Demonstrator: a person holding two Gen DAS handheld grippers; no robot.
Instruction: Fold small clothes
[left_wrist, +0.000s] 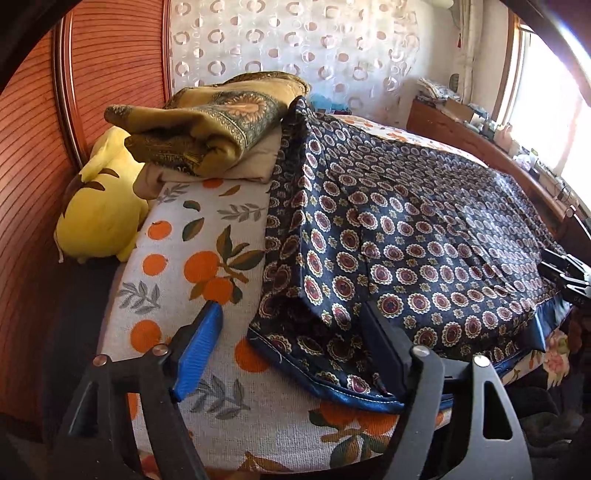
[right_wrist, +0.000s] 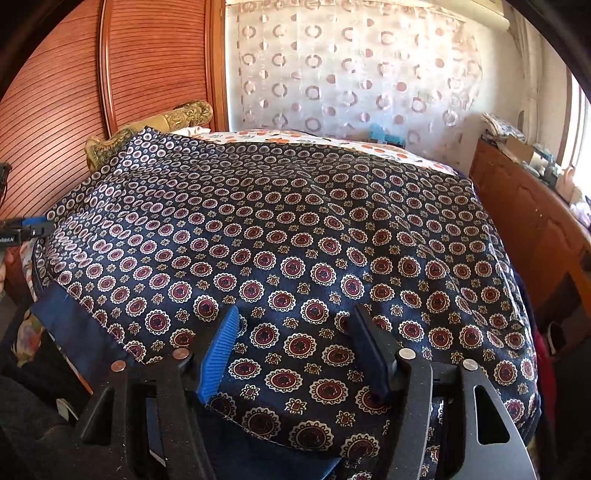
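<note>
A dark navy garment (left_wrist: 406, 236) printed with red and white medallions lies spread over the bed, with a plain blue hem along its near edge. In the left wrist view my left gripper (left_wrist: 290, 310) stands open at the garment's near left corner; its blue finger (left_wrist: 199, 350) is over the bare sheet and its dark finger rests over the cloth. In the right wrist view my right gripper (right_wrist: 295, 312) is open just above the garment (right_wrist: 295, 221) near its front hem, and the cloth lies flat between the fingers. Each gripper shows at the edge of the other's view.
The bed sheet (left_wrist: 207, 258) has an orange fruit print. A folded golden blanket (left_wrist: 207, 125) and a yellow plush toy (left_wrist: 99, 206) sit at the bed's far left against a ribbed wooden panel. A wooden cabinet (right_wrist: 524, 221) with clutter runs along the right, under a window.
</note>
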